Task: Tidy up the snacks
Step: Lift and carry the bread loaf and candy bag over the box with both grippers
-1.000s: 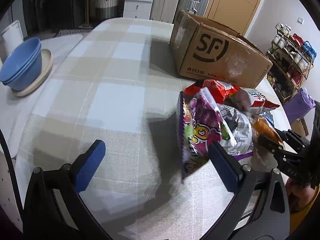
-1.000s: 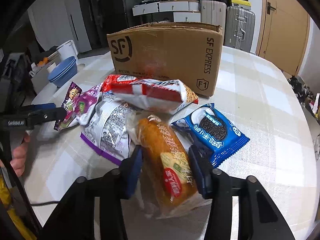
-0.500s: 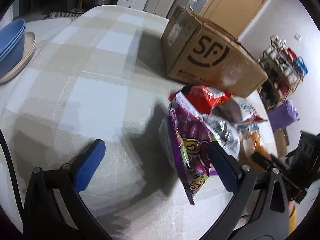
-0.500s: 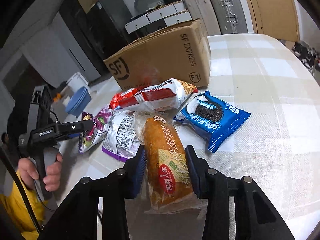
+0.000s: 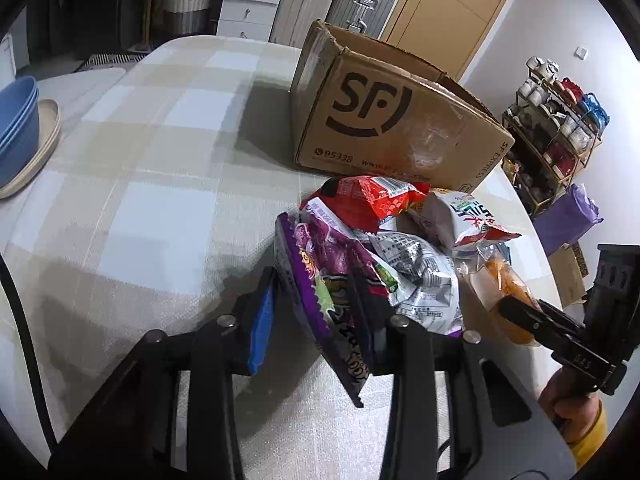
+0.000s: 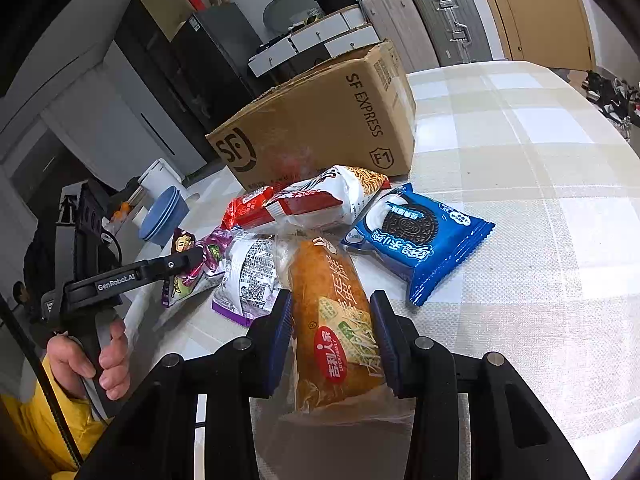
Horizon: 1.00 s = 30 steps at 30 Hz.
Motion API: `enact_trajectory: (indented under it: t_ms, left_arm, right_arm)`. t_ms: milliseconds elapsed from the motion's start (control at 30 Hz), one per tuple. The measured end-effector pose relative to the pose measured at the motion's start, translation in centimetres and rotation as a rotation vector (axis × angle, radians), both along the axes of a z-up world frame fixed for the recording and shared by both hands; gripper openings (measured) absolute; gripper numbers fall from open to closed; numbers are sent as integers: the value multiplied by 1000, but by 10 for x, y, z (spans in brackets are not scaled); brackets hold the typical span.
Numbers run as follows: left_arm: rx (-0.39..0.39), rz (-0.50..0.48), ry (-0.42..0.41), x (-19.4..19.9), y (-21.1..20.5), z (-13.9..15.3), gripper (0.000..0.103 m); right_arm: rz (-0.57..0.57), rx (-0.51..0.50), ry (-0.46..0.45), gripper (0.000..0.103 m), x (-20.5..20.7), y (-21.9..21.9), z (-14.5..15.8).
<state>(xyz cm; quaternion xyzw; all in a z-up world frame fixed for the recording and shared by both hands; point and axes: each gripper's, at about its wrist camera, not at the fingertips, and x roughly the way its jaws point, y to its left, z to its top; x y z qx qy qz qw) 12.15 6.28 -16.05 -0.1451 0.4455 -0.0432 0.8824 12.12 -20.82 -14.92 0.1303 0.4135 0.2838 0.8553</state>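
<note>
Cardboard fills the far side of my view: an open SF Express box (image 5: 392, 120) stands on the checked bench (image 5: 152, 168), just behind the heap of snacks. My left gripper (image 5: 316, 308) has its jaws closing on the purple snack bag (image 5: 328, 280), which stands on edge between the two pads at the near left of the heap; whether both pads already press it I cannot tell. Leaning against that bag is a silver packet (image 5: 416, 276), and a red packet (image 5: 372, 200) lies behind it, nearer the box. My right gripper (image 6: 330, 328) holds its jaws narrow on the wrapped bread roll (image 6: 336, 312), gripping it from both sides. Crowding the roll's far end are a white-and-red noodle bag (image 6: 320, 200) resting across the heap and, to the right, a blue cookie packet (image 6: 420, 236) flat on the cloth. Off to the left edge of the bench, stacked blue bowls (image 5: 18, 136) sit on a beige plate (image 5: 40, 156), well apart from the snacks.
</note>
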Motion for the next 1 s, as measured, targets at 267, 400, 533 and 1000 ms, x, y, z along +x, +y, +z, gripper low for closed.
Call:
enact_trajectory:
  t_ms: [267, 400, 533, 1000]
  left_arm:
    - [-45, 5, 18, -4, 7, -2, 9]
    - [-26, 8, 11, -11, 8, 1, 9]
    - [-24, 17, 4, -19, 13, 5, 9]
    - [-22, -6, -1, -40, 14, 4, 9]
  right_arm:
    - [-9, 33, -3, 39, -1, -7, 2]
    - [-17, 44, -15, 35, -4, -11, 4]
    - [-6, 20, -22, 33, -5, -5, 6]
    - [128, -361, -43, 43, -1, 49, 5]
